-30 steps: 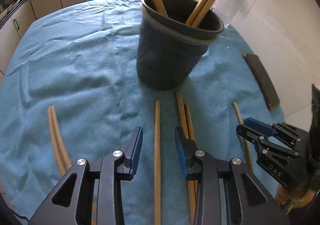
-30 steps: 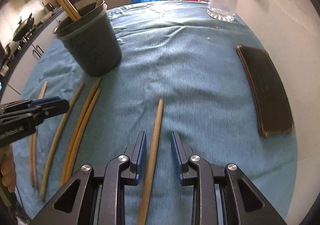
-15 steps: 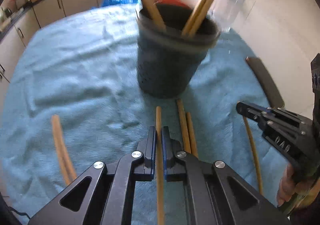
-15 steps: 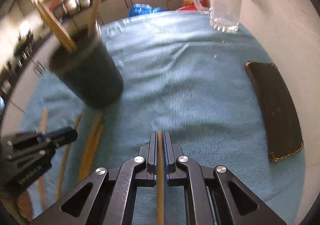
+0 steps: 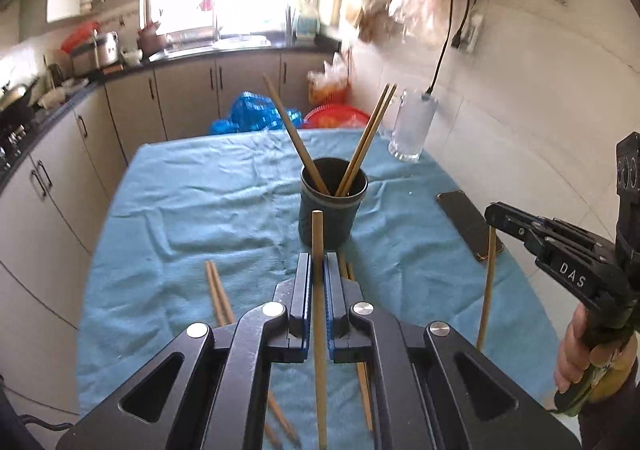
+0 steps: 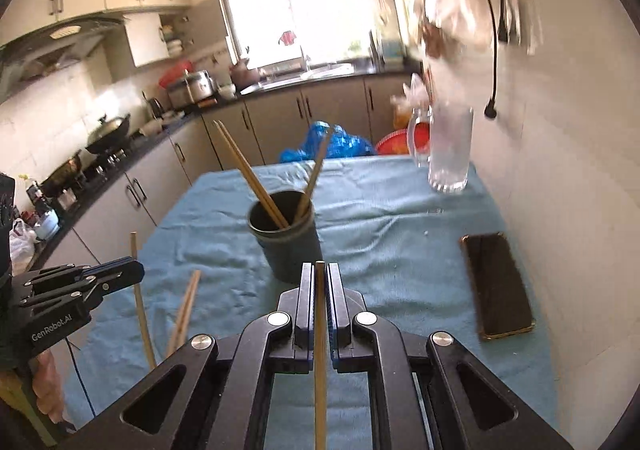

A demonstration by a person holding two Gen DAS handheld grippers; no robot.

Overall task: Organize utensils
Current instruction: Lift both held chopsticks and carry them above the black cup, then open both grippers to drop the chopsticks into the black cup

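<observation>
1. You hold one chopstick point(image 5: 318, 250) in your left gripper point(image 5: 318, 270); its jaws are clamped on the stick, which runs lengthwise between the blue pads, its tip standing up in front of the dark holder point(image 5: 332, 205).
2. Your right gripper point(image 6: 319, 282) is likewise clenched on a second chopstick point(image 6: 320, 330), held the same way along the fingers, tip pointing toward the holder.
3. Both sticks are lifted clear of the blue cloth point(image 5: 192, 201); neither tip is inside the holder.
4. The holder stands upright near the middle of the cloth and carries three chopsticks point(image 5: 360, 145), one leaning left and a pair leaning right in your left view.
5. Loose chopsticks lie on the cloth on your side of the holder: a pair point(image 5: 218, 294) to the left of your left gripper, and more partly hidden beneath its fingers.
6. From your left view the right gripper shows at the right edge, its stick hanging down below the closed tips.
7. A dark phone point(image 6: 498, 286) lies flat on the cloth at the right, well apart from the holder.
8. A clear glass mug point(image 6: 444, 149) stands at the far right corner of the cloth, by the white wall.
</observation>
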